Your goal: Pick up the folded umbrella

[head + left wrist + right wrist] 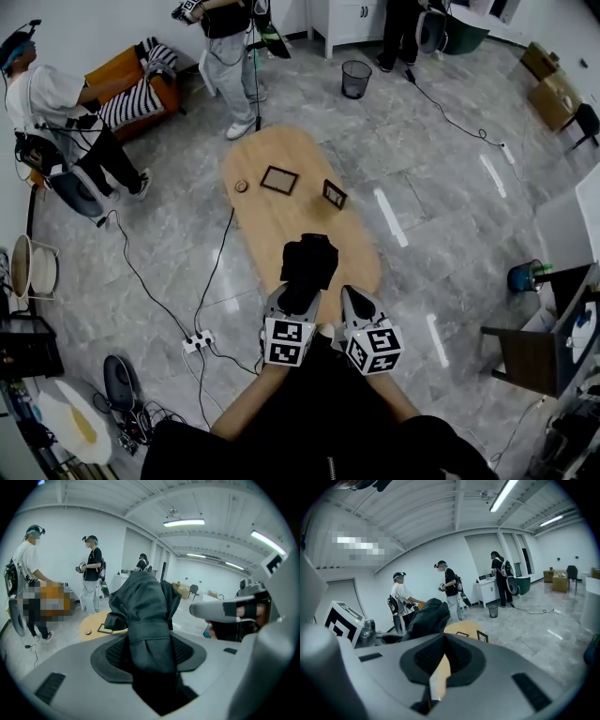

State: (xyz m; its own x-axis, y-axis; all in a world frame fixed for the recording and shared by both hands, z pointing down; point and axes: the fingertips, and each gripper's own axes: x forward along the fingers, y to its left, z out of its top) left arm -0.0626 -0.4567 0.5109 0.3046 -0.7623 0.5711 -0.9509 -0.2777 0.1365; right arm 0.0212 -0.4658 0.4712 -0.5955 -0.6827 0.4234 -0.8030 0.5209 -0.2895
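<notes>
The folded umbrella (307,262) is a black bundle of cloth, lifted above the near end of the oval wooden table (272,220). My left gripper (298,302) is shut on its lower part, and the cloth bulges out past the pads. In the left gripper view the umbrella (145,611) fills the space between the pads of that gripper (149,656). My right gripper (357,302) hangs just to the right, apart from the umbrella, with nothing in it. In the right gripper view its jaws (443,660) are closed to a thin slit, and the umbrella (423,618) shows to the left.
Two small picture frames (279,180) (334,193) and a small round object (241,186) lie on the table's far half. Several people stand beyond it, near an orange sofa (131,84). A bin (355,79), floor cables and a power strip (197,342) surround the table.
</notes>
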